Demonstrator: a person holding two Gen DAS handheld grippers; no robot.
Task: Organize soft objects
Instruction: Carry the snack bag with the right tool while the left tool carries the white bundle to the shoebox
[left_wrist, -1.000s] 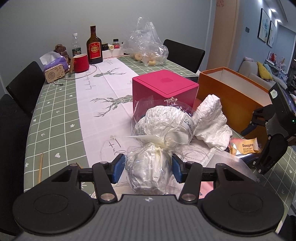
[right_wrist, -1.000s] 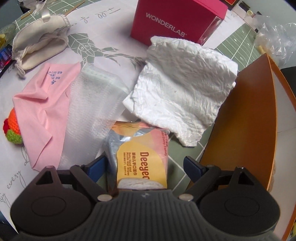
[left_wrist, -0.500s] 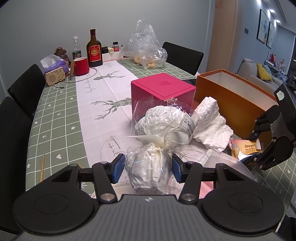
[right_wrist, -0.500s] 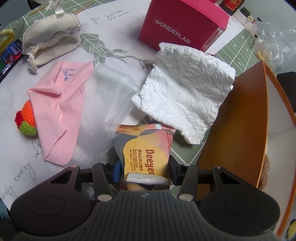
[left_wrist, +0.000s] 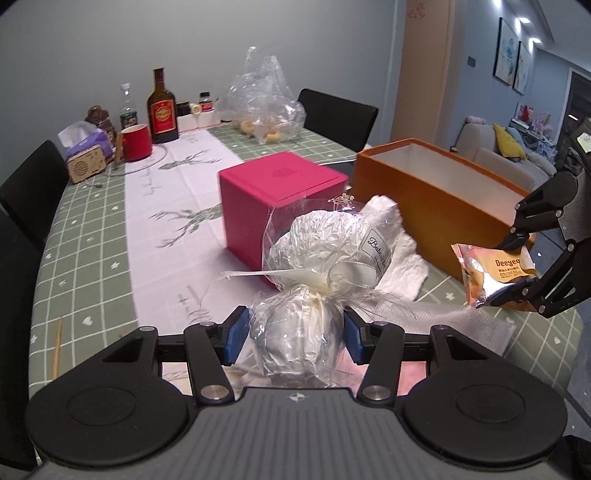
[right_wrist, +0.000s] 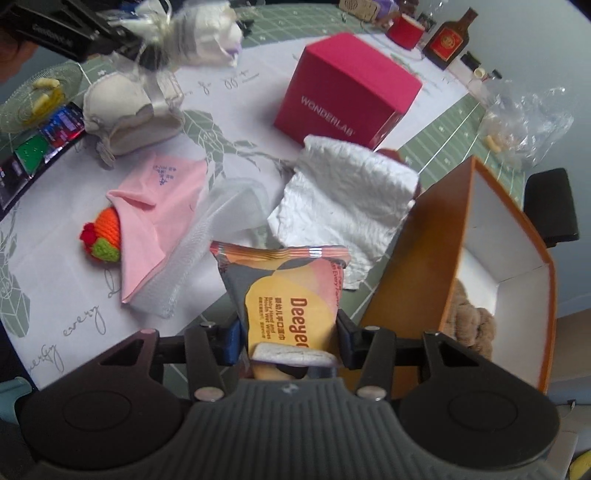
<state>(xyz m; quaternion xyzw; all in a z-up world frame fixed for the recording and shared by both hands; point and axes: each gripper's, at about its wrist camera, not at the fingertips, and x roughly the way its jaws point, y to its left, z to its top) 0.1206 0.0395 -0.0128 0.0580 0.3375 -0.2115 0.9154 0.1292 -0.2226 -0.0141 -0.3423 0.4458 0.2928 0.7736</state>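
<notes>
My left gripper (left_wrist: 295, 332) is shut on a cellophane-wrapped white bundle (left_wrist: 321, 266) tied with a ribbon, held above the table. It also shows in the right wrist view (right_wrist: 192, 40). My right gripper (right_wrist: 288, 336) is shut on an orange Deeyeo wet-wipe packet (right_wrist: 288, 295), lifted off the table beside the orange box (right_wrist: 480, 258). The packet also shows in the left wrist view (left_wrist: 495, 273). A brown plush (right_wrist: 469, 317) lies inside the box. A crumpled white cloth (right_wrist: 347, 195), a pink cloth (right_wrist: 159, 206), a mesh pouch (right_wrist: 207, 251) and a crochet toy (right_wrist: 103, 236) lie on the table.
A pink Wonderlab box (right_wrist: 343, 92) stands behind the white cloth. A cream drawstring pouch (right_wrist: 125, 114) lies at the left. A bottle (left_wrist: 161, 110), red mug (left_wrist: 136, 142), tissue box (left_wrist: 86, 147) and plastic bag (left_wrist: 264, 107) stand at the far end. Black chairs (left_wrist: 338, 114) surround the table.
My right gripper closed on the Deeyeo packet and lifted it off the table, toward the orange box. My left gripper has risen a little with the wrapped bundle.
</notes>
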